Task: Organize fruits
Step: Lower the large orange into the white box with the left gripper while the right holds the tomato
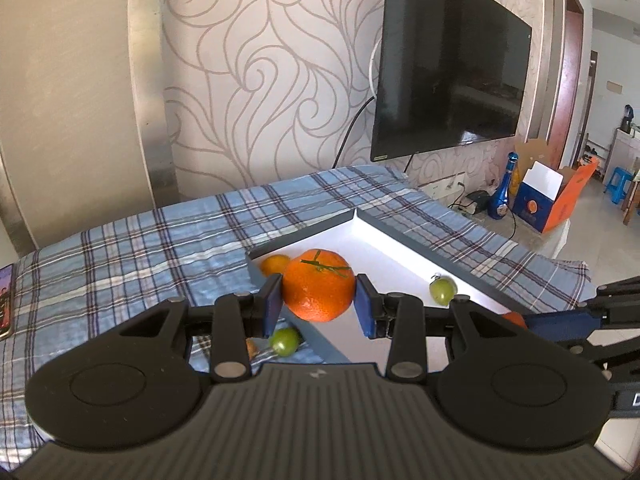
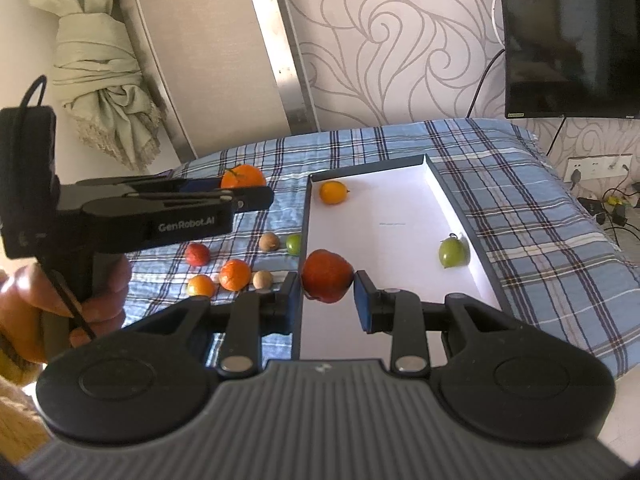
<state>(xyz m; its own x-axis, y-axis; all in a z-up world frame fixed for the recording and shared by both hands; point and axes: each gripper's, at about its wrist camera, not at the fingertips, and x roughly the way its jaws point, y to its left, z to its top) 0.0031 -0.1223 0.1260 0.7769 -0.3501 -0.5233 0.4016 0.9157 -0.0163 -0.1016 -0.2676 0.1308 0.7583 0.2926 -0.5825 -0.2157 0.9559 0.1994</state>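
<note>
My left gripper (image 1: 318,300) is shut on a large orange mandarin (image 1: 319,285) with a green stem, held above the near left edge of the white-lined tray (image 1: 384,256). The same mandarin shows in the right wrist view (image 2: 243,176). My right gripper (image 2: 326,290) is shut on a red fruit (image 2: 327,276), held over the tray's near left corner (image 2: 376,216). Inside the tray lie a small orange (image 2: 334,192) and a green fruit (image 2: 453,252). Several small fruits lie on the cloth left of the tray: a red one (image 2: 197,254), an orange one (image 2: 235,275), a green one (image 2: 294,243).
A blue plaid cloth (image 1: 152,248) covers the table. A wall-mounted TV (image 1: 448,64) hangs behind. A phone (image 1: 5,300) lies at the cloth's left edge. A blue bottle (image 1: 503,192) and open cartons (image 1: 548,196) stand on the floor at right. A knotted curtain (image 2: 104,76) hangs at left.
</note>
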